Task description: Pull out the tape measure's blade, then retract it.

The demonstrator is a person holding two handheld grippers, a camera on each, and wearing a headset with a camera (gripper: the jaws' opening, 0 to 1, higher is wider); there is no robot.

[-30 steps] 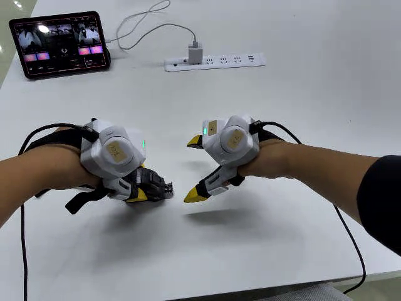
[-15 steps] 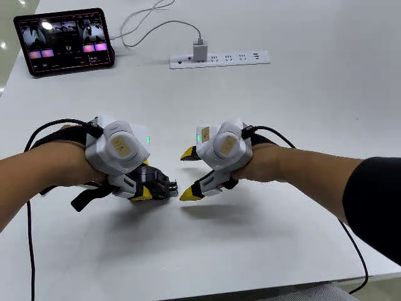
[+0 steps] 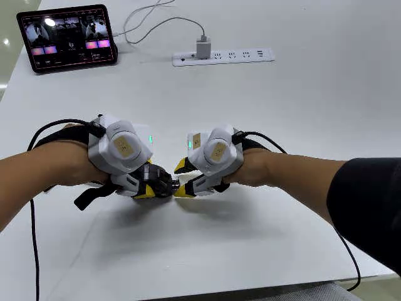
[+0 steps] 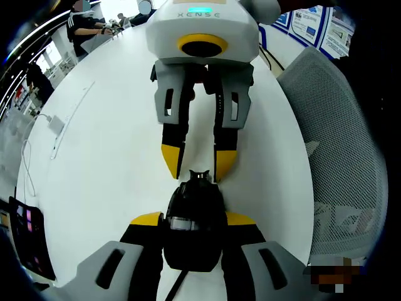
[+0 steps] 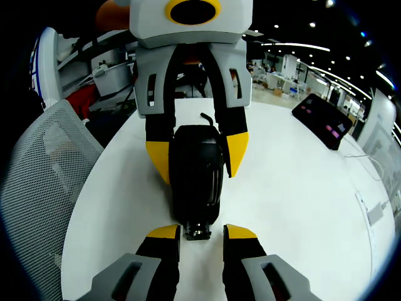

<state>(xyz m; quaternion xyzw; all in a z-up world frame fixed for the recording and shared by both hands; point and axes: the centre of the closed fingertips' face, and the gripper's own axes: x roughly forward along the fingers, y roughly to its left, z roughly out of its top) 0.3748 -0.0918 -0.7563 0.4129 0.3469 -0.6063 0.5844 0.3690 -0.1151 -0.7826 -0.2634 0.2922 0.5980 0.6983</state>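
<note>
So the tape measure (image 5: 197, 169) was a chunky black thing with a rounded, ribbed-looking case, and it sat low over the white table (image 3: 282, 113), right in front of the person between the two hands. The left gripper (image 4: 194, 219) had it pinched across the body, one yellow-tipped jaw pressed on each side of the case. You could see that best from the left gripper view, where the case sat wedged between the two tips.

The little hook (image 5: 198, 233) at the end of the blade sat at the mouth of the case and pointed at the other hand. The right gripper (image 4: 197, 162) came in nose to nose with it, jaws only a bit spread and straddling that hook. In the right gripper view there was a thin gap on either side of the hook, so it wasn't squeezing anything.

Further back on the table were a tablet (image 3: 69, 37) with its screen lit (pink and purple stuff on it) and a white power strip (image 3: 238, 56) with a charger (image 3: 203, 47) plugged in. A grey mesh chair (image 4: 338, 157) showed beside the table edge in the left gripper view
</note>
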